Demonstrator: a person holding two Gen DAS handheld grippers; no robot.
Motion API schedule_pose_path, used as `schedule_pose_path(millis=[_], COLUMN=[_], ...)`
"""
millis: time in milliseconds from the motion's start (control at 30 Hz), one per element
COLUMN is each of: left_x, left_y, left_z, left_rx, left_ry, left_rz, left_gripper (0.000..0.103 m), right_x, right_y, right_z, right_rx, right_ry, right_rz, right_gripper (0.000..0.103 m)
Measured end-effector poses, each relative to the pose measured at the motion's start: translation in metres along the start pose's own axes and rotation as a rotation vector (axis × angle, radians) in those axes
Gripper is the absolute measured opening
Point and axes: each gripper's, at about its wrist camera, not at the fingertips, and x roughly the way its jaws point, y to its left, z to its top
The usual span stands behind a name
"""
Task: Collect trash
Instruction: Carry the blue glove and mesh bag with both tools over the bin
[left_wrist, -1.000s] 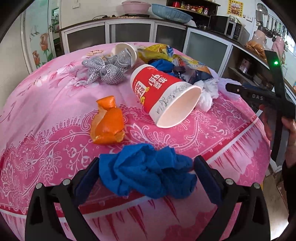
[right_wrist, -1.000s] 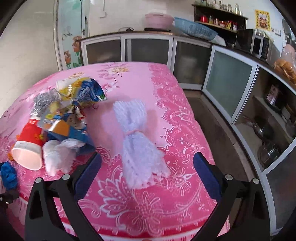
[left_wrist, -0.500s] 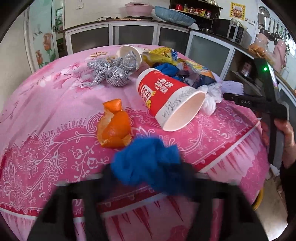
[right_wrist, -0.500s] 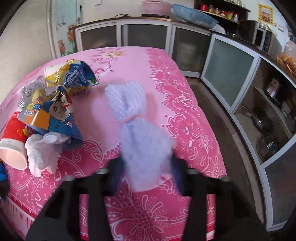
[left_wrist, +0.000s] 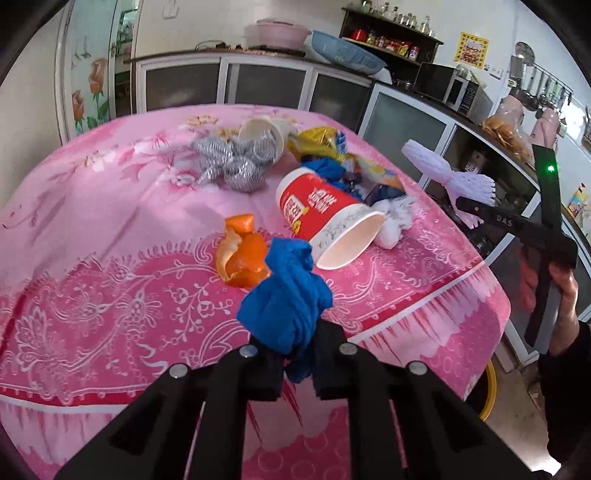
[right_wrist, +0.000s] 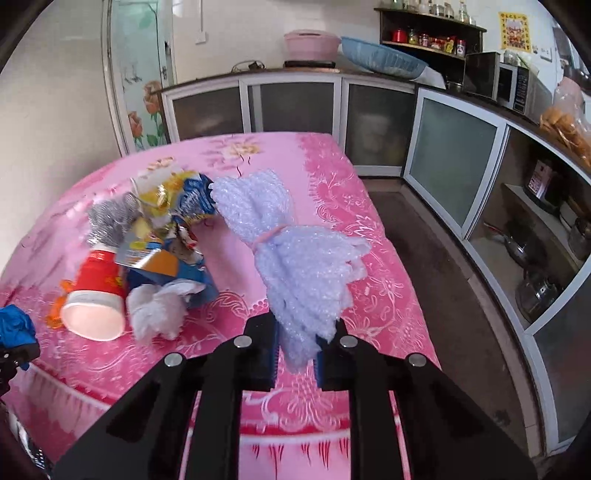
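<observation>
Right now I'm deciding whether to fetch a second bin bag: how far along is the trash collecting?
Barely started; no bin is visible. In hand: the left gripper is closing on a crumpled blue rag, the right gripper on a white foam-net bundle. Left on the pink tablecloth: orange peel, red paper cup, silver scrubbers, snack wrappers and white tissue.

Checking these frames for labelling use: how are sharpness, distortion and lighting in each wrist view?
Left wrist view: sharp on the blue cloth and red cup; fisheye bends the cabinets, corners black. Right wrist view: slightly soft on the white foam net; same bowing; even daylight, no harsh glare.
</observation>
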Motion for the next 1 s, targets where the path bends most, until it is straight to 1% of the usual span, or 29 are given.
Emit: schedule_pose_path(millis=[133, 233, 333, 567, 633, 833, 933, 1000], left_x=[-0.010, -0.013, -0.012, 0.000, 0.006, 0.025, 0.035, 0.043], left_y=[-0.013, -0.036, -0.061, -0.157, -0.182, -0.266, -0.304, -0.328], left_z=[0.000, 0.000, -0.001, -0.006, -0.008, -0.026, -0.041, -0.052], left_rx=[0.022, 0.073, 0.117, 0.288, 0.331, 0.454, 0.517, 0.558], left_ry=[-0.020, -0.028, -0.025, -0.010, -0.002, 0.033, 0.055, 0.079], left_rz=[-0.026, -0.053, -0.104, -0.261, -0.300, -0.419, -0.474, -0.496], left_gripper=[0.010, 0.010, 0.010, 0.010, 0.010, 0.010, 0.011, 0.011], right_x=[-0.029, -0.053, -0.075, -0.140, -0.157, -0.190, -0.196, -0.199], right_y=[-0.008, -0.019, -0.032, -0.082, -0.100, -0.148, -0.168, -0.182], right_z=[-0.015, -0.030, -0.045, -0.096, -0.114, -0.173, -0.201, -0.221], right_rx=[0.012, 0.033, 0.050, 0.135, 0.167, 0.263, 0.320, 0.357], right_ry=[-0.014, -0.020, -0.023, -0.032, -0.031, 0.008, 0.033, 0.060], right_rz=[-0.012, -0.030, -0.059, -0.154, -0.196, -0.297, -0.320, -0.351], right_gripper=[0.013, 0.013, 0.013, 0.014, 0.014, 0.014, 0.014, 0.014])
